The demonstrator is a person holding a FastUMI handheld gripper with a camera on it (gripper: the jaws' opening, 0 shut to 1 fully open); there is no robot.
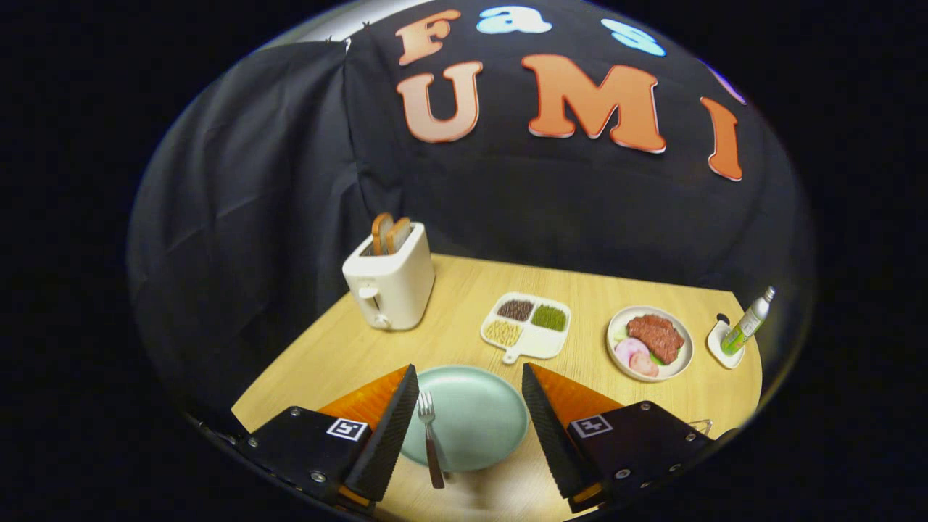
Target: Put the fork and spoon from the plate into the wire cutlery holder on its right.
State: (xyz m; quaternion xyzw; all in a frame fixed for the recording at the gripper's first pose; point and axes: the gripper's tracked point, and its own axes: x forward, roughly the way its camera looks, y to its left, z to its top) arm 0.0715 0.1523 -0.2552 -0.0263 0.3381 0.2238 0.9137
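A pale green plate (482,420) lies on the wooden table (341,348), between my two fingers. A fork (431,435) rests on the plate's left part, tines pointing away from me, its handle reaching over the near rim, close to my left finger. My gripper (470,368) hovers above the plate, open wide, with nothing between its fingers. A thin bit of wire (699,424), likely the cutlery holder, peeks out just behind my right finger; the rest of it is hidden.
A white toaster (388,279) with two toast slices stands at the back left. Beyond the plate lie a white divided dish (527,326) of grains and a plate of meat (650,342). A green bottle (748,322) stands on a white coaster at far right.
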